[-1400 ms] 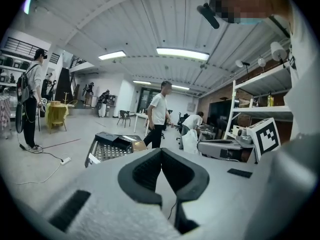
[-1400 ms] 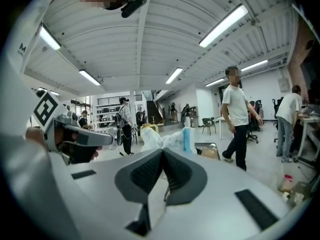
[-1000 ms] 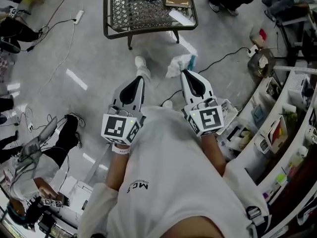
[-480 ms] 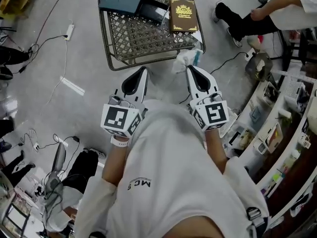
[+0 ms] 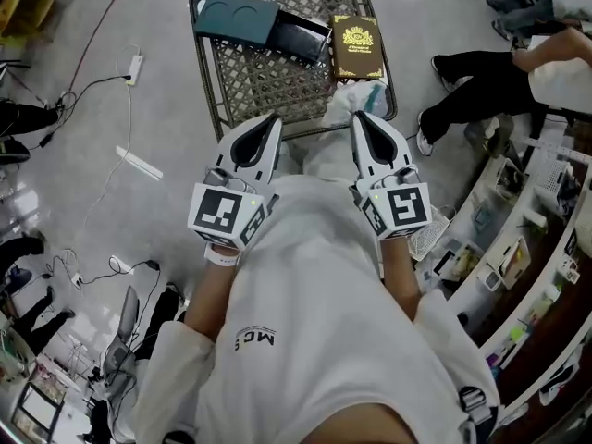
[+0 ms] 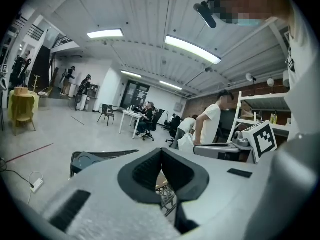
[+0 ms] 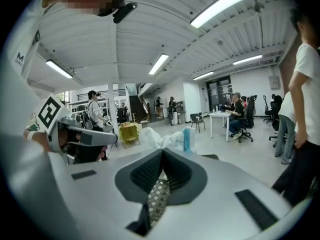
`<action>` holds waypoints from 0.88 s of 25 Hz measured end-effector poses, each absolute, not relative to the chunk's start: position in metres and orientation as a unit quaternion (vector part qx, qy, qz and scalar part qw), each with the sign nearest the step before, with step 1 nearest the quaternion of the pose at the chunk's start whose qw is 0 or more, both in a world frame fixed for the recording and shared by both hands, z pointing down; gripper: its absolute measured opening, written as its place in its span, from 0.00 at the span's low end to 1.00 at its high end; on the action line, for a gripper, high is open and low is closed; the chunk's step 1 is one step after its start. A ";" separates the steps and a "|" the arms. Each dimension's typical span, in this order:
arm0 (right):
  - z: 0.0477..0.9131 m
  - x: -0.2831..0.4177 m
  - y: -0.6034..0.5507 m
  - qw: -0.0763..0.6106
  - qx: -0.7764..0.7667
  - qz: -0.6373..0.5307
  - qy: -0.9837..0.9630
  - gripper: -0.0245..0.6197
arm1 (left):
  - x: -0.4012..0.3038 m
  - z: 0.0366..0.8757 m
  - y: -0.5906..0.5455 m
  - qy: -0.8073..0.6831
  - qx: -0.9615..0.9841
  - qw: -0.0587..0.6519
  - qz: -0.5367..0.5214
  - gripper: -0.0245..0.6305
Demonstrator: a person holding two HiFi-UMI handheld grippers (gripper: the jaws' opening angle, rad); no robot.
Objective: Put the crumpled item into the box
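Head view: crumpled item (image 5: 346, 105) over mesh table (image 5: 264, 77); book (image 5: 358, 46), box (image 5: 294, 33) beyond.

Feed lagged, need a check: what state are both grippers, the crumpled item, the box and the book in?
Left gripper: shut, empty.
Right gripper: shut on the crumpled item.
Crumpled item: held, not yet in the box.
Box: appears open, teal lid alongside.
Book: closed, lying flat.

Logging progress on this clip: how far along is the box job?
Done: the right tongs are shut on the crumpled item. In hand: it is held at the mesh table near edge. Left: getting it into the box; left tongs are shut, empty.
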State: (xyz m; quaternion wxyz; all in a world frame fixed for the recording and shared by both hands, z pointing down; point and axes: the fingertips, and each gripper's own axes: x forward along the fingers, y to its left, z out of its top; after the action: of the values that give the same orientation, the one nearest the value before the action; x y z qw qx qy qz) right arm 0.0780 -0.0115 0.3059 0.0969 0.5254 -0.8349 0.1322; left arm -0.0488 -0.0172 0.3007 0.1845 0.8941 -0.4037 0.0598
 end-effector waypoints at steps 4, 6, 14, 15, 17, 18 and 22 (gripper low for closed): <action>0.313 0.074 -0.024 0.108 0.524 0.131 -0.835 0.07 | -0.049 0.308 -0.026 -0.404 0.892 0.193 0.059 0.07; 0.313 0.072 -0.026 0.110 0.519 0.127 -0.838 0.07 | -0.049 0.315 -0.026 -0.407 0.888 0.205 0.061 0.07; 0.331 0.073 -0.040 0.115 0.522 0.149 -0.832 0.07 | -0.058 0.324 -0.041 -0.416 0.883 0.206 0.067 0.07; 0.333 0.073 -0.042 0.115 0.521 0.149 -0.832 0.07 | -0.058 0.326 -0.044 -0.416 0.883 0.205 0.068 0.07; 0.338 0.073 -0.047 0.117 0.521 0.148 -0.832 0.07 | -0.056 0.328 -0.047 -0.415 0.885 0.200 0.070 0.07; 0.340 0.072 -0.049 0.118 0.521 0.148 -0.832 0.07 | -0.056 0.329 -0.048 -0.414 0.885 0.199 0.072 0.07; 0.348 0.070 -0.060 0.121 0.522 0.149 -0.831 0.07 | -0.056 0.334 -0.047 -0.414 0.883 0.209 0.071 0.07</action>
State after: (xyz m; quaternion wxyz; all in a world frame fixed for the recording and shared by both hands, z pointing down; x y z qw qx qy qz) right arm 0.0700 -0.0596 0.3483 0.1209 0.5216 -0.8314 0.1487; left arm -0.0556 -0.0471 0.3339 0.2094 0.8833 -0.4135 0.0707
